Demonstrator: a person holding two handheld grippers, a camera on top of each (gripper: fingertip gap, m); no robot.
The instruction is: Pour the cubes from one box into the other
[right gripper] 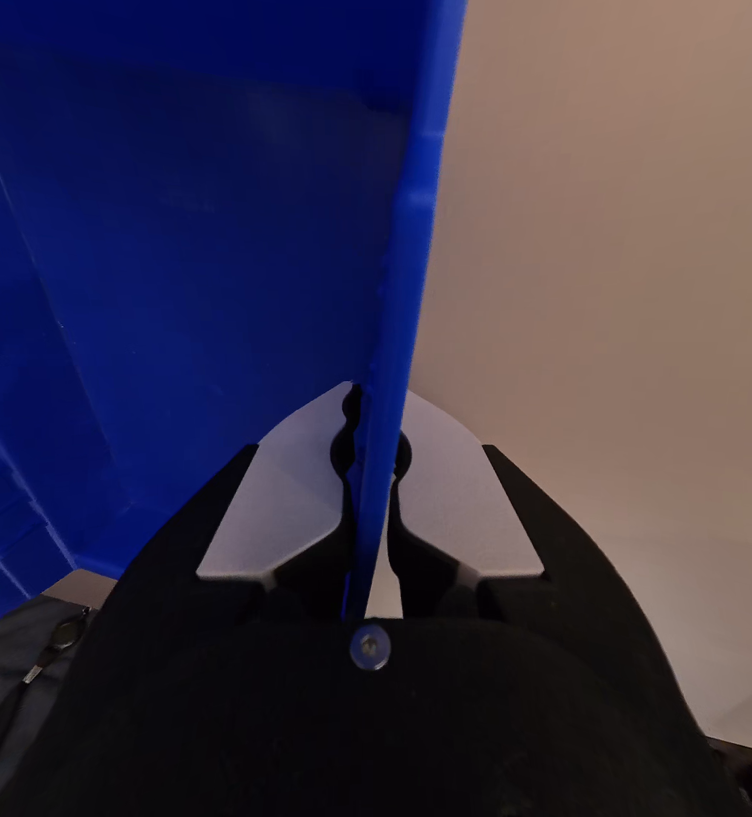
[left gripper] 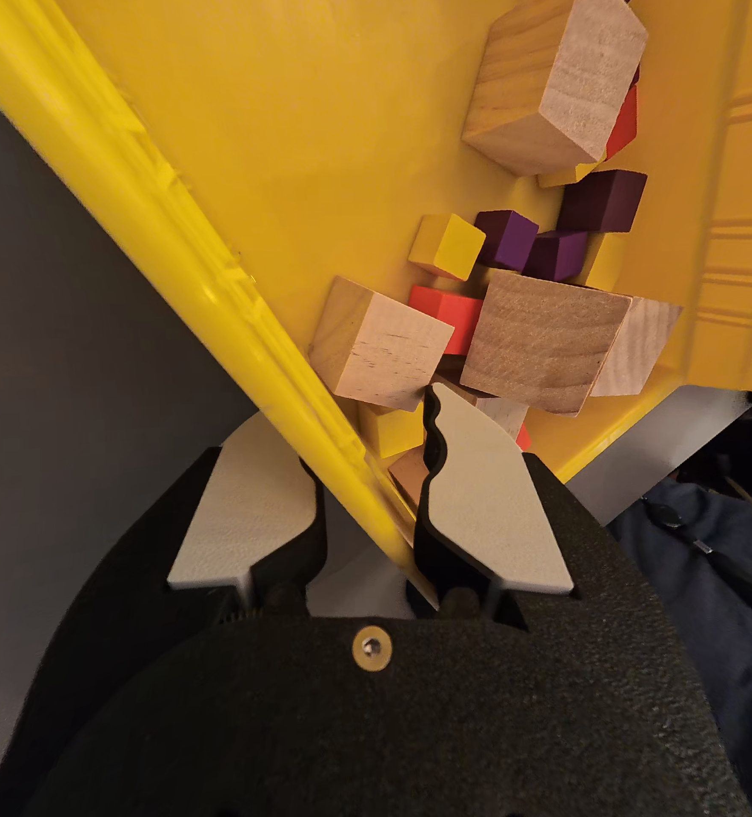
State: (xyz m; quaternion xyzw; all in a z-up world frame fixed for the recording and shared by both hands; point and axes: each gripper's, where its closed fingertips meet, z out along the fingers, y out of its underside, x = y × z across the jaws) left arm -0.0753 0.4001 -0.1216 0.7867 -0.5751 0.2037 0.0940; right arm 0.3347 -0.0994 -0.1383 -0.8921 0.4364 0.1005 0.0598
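Note:
In the left wrist view my left gripper [left gripper: 347, 424] is shut on the side wall of a yellow box [left gripper: 276, 132], which is tilted. Several wooden cubes [left gripper: 537, 340], plain, yellow, purple and red, lie piled inside against its lower side. One finger is inside the box among the cubes, the other outside the wall. In the right wrist view my right gripper [right gripper: 376, 398] is shut on the side wall of a blue box [right gripper: 188, 247]. The part of the blue box's inside that shows holds no cubes.
A person's dark blue trousers [left gripper: 710, 574] show at the lower right of the left wrist view and the lower left of the right wrist view [right gripper: 7, 654]. A pale surface [right gripper: 608, 309] lies to the right of the blue box.

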